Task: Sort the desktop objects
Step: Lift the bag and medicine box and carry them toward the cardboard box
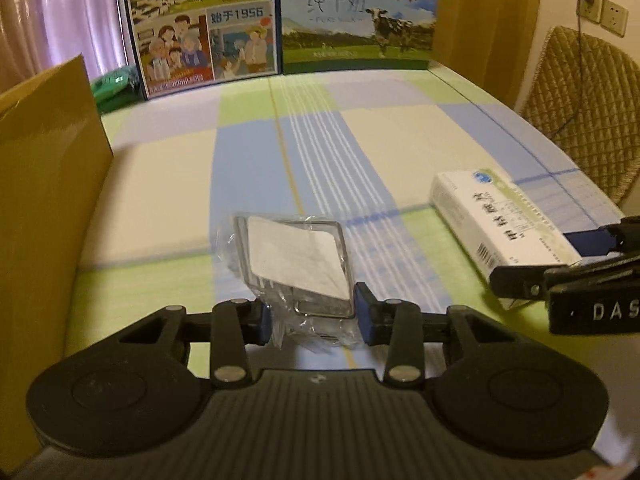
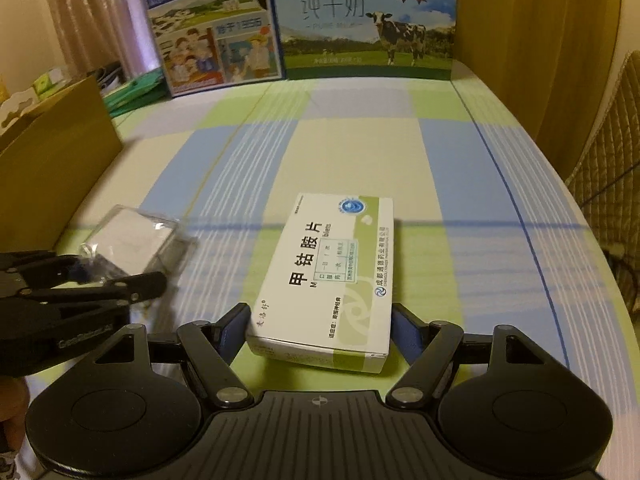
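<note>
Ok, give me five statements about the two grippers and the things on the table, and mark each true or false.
1. The left gripper has its fingers on either side of a small item in a clear plastic wrapper. True.
2. The medicine box stands upright on its end. False: it lies flat on the checked tablecloth.
3. The right gripper is clamped shut with nothing between its fingers. False: it is open, with the near end of the medicine box between them.
4. Two milk cartons stand at the far edge of the table. True.
5. The brown cardboard box sits on the right side of the table. False: it is on the left.
</note>
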`<state>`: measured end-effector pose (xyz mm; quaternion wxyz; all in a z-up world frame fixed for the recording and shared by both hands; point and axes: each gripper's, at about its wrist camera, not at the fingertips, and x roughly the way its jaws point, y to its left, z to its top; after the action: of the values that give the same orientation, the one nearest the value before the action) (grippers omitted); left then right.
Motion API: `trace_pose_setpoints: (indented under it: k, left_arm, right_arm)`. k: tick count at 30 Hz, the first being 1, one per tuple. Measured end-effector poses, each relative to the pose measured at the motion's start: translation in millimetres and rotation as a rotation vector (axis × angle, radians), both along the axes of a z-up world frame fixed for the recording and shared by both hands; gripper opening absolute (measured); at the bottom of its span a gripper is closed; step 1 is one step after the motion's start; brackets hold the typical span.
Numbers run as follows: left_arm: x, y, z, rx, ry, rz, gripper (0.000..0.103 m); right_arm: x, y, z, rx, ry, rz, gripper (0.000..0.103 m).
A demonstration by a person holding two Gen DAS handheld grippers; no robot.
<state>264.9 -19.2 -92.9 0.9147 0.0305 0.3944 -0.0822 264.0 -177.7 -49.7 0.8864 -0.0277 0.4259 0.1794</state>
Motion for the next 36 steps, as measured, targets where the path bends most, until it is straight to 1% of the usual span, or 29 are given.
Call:
trace_pose_setpoints:
  k: [5,7,9,12,14,15,16,17,18,20,23,27,28,29,30,32,34,36]
  left_arm:
    - [-34.6,5.7,5.7,-0.027,0.029,-0.013,0.034]
    - [-44.3,9.9,5.9,-0.037,0.034,-0.02,0.036]
    - [-51.6,13.4,5.5,-0.03,0.029,-0.025,0.038]
    - [-56.0,16.4,3.9,-0.018,0.018,-0.015,0.05]
    - [-57.9,18.2,4.5,-0.019,-0.003,-0.002,0.063]
    - [-59.1,18.2,5.4,-0.016,-0.02,0.005,0.067]
    - [-60.1,17.7,6.3,-0.008,-0.036,0.01,0.072]
    - [-62.1,16.4,7.1,0.004,-0.056,0.011,0.074]
    - [-63.4,14.1,7.0,0.014,-0.068,0.008,0.074]
    - [-65.3,8.9,6.3,0.037,-0.092,-0.001,0.074]
    - [-67.2,-0.2,1.5,0.093,-0.119,-0.023,0.074]
    - [-61.1,-2.5,-8.7,0.127,-0.102,0.0,0.071]
    - [-60.4,-1.6,-10.2,0.123,-0.111,0.006,0.069]
    - [-59.0,-1.1,-10.8,0.12,-0.113,0.014,0.062]
    - [-57.8,-1.0,-10.4,0.115,-0.112,0.016,0.059]
    - [-56.6,-2.3,-9.3,0.113,-0.106,0.014,0.05]
    - [-56.8,-2.8,-8.6,0.105,-0.097,0.011,0.046]
    - [-57.7,-2.0,-7.3,0.094,-0.089,0.01,0.046]
  right_arm:
    - [-35.5,-9.6,8.1,0.002,0.007,0.019,0.072]
    - [-47.1,-12.7,8.8,0.007,0.006,0.024,0.072]
    - [-54.6,-13.6,7.4,0.002,0.001,0.027,0.072]
    - [-58.2,-13.8,5.6,0.007,-0.01,0.019,0.072]
    - [-59.5,-13.4,6.2,0.012,-0.026,0.014,0.075]
    - [-60.3,-14.2,6.4,0.006,-0.034,0.009,0.083]
    - [-61.1,-14.6,6.5,-0.003,-0.044,0.002,0.086]
    - [-62.2,-15.2,6.3,-0.009,-0.052,-0.003,0.092]
    - [-64.3,-15.9,5.8,-0.016,-0.058,-0.009,0.094]
    - [-66.5,-16.1,4.0,-0.017,-0.057,-0.015,0.094]
    - [-65.7,-15.0,0.6,-0.011,-0.04,-0.012,0.094]
    - [-62.2,-14.9,-2.2,-0.018,-0.037,-0.022,0.094]
    - [-61.3,-15.9,-2.7,-0.014,-0.033,-0.027,0.094]
    - [-60.8,-17.1,-2.7,-0.01,-0.031,-0.033,0.094]
    - [-60.1,-17.9,-2.8,-0.009,-0.029,-0.037,0.094]
    - [-59.2,-18.4,-3.1,-0.014,-0.027,-0.039,0.094]
    - [-58.7,-18.6,-3.3,-0.007,-0.024,-0.04,0.094]
    - [-57.9,-18.1,-3.2,-0.006,-0.024,-0.039,0.094]
